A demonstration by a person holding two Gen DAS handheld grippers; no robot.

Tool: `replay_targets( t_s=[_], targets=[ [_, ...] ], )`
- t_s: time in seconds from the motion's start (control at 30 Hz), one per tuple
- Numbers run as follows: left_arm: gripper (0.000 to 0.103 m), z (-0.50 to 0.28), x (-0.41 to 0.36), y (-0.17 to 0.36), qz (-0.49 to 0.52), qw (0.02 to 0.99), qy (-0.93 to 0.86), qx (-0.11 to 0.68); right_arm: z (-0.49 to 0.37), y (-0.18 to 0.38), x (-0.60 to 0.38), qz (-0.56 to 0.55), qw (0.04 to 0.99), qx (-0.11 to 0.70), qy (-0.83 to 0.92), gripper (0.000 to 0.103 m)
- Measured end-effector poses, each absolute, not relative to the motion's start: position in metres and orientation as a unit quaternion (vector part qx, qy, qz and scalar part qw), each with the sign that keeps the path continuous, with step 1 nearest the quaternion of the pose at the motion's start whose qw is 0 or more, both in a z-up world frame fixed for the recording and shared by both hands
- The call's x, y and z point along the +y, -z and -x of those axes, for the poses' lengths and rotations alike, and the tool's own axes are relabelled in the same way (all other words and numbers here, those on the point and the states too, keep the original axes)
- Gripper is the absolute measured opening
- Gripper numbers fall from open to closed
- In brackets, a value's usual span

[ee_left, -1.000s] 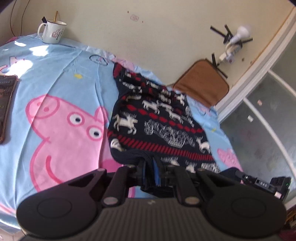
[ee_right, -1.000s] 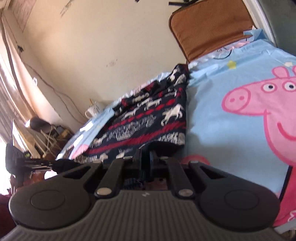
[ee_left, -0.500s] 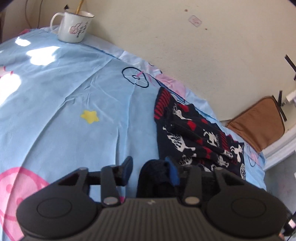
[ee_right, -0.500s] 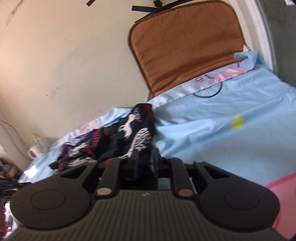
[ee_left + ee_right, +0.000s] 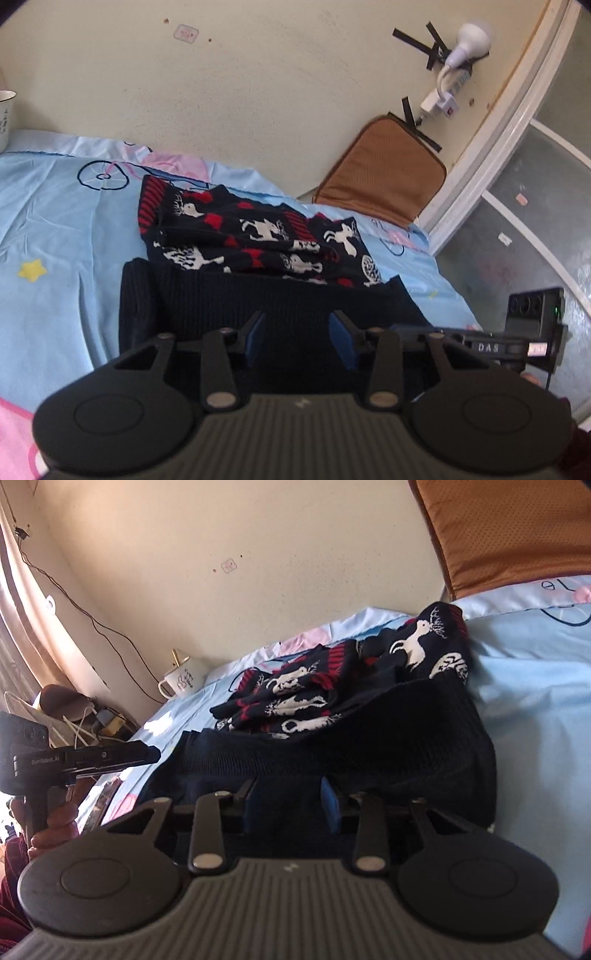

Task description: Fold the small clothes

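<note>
A small navy sweater (image 5: 258,236) with red bands and white reindeer lies folded over on the blue cartoon bedsheet (image 5: 62,229), its dark ribbed hem (image 5: 266,299) turned up toward the far end. My left gripper (image 5: 297,338) is open, its blue pads apart just over the hem. In the right wrist view the same sweater (image 5: 332,686) lies ahead and my right gripper (image 5: 290,805) is open over the ribbed hem (image 5: 369,731). Neither holds cloth.
A brown cushion (image 5: 384,177) leans on the wall at the bed's far corner. A white mug (image 5: 183,677) stands by the wall on the bed's left end. The other gripper's handle (image 5: 74,760) shows at the left. A glass door (image 5: 535,229) is at right.
Both grippers carried the hem up over the sweater toward the far end, then opened and let it go. The sweater now lies folded in half.
</note>
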State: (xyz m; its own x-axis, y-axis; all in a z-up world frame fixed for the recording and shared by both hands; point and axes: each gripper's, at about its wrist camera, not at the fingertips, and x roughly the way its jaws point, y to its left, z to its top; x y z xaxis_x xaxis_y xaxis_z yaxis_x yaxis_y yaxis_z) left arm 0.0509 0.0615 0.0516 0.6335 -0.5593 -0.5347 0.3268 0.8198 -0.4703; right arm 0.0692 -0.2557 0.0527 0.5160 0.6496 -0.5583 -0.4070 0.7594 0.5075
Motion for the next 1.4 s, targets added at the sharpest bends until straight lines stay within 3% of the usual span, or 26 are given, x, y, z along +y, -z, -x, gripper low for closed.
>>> replay_targets(
  t_s=[0.17,0.2,0.23,0.27,0.37,0.43,0.53,0.7,0.77,0.83,0.9,0.97,1.03,1.07,1.17,1.4],
  targets=[
    [0.036,-0.097,0.053,-0.020,0.126,0.883,0.171,0.419,-0.104,-0.044,-0.250,-0.122,0.891,0.379,-0.217,0.039],
    [0.024,-0.101,0.055,-0.016,0.121,0.887,0.160,0.416,-0.113,-0.040,-0.252,-0.104,0.899,0.380,-0.190,0.034],
    [0.024,-0.103,0.058,-0.018,0.117,0.883,0.165,0.423,-0.119,-0.037,-0.260,-0.116,0.896,0.386,-0.187,0.017],
    [0.024,-0.104,0.061,-0.023,0.115,0.877,0.175,0.432,-0.123,-0.037,-0.270,-0.140,0.886,0.399,-0.189,0.015],
    [0.030,-0.101,0.076,-0.057,0.099,0.897,0.199,0.382,-0.122,-0.054,-0.291,-0.151,0.877,0.398,-0.222,0.022],
    [0.042,-0.117,0.082,-0.084,0.076,0.918,0.180,0.346,-0.133,-0.077,-0.296,-0.134,0.891,0.371,-0.225,0.027],
    [0.043,-0.175,0.073,-0.104,0.038,0.928,0.150,0.337,-0.183,-0.100,-0.290,-0.128,0.896,0.359,-0.229,0.029],
    [0.043,-0.276,0.037,-0.074,-0.009,0.917,0.121,0.381,-0.286,-0.085,-0.248,-0.123,0.868,0.412,-0.249,0.037],
    [0.047,-0.302,0.026,-0.054,0.007,0.906,0.115,0.407,-0.311,-0.069,-0.231,-0.102,0.862,0.433,-0.242,0.039],
    [0.055,-0.323,0.019,-0.033,0.018,0.894,0.111,0.433,-0.328,-0.051,-0.221,-0.091,0.856,0.451,-0.237,0.047],
    [0.055,-0.336,0.014,-0.015,0.018,0.887,0.099,0.450,-0.341,-0.034,-0.214,-0.086,0.845,0.470,-0.239,0.049],
    [0.050,-0.339,0.013,-0.007,0.022,0.886,0.100,0.451,-0.351,-0.019,-0.209,-0.079,0.834,0.491,-0.239,0.050],
    [0.009,-0.337,0.012,-0.008,0.037,0.881,0.133,0.453,-0.350,-0.016,-0.206,-0.071,0.838,0.482,-0.246,0.044],
    [0.008,-0.333,0.011,-0.010,0.039,0.881,0.137,0.451,-0.347,-0.016,-0.205,-0.066,0.839,0.480,-0.248,0.011],
    [0.008,-0.311,0.002,-0.025,0.006,0.896,0.140,0.420,-0.332,-0.027,-0.206,-0.072,0.846,0.459,-0.260,0.012],
    [0.008,-0.227,0.020,-0.092,0.055,0.925,0.161,0.340,-0.263,-0.108,-0.216,-0.095,0.878,0.373,-0.285,0.012]
  ],
)
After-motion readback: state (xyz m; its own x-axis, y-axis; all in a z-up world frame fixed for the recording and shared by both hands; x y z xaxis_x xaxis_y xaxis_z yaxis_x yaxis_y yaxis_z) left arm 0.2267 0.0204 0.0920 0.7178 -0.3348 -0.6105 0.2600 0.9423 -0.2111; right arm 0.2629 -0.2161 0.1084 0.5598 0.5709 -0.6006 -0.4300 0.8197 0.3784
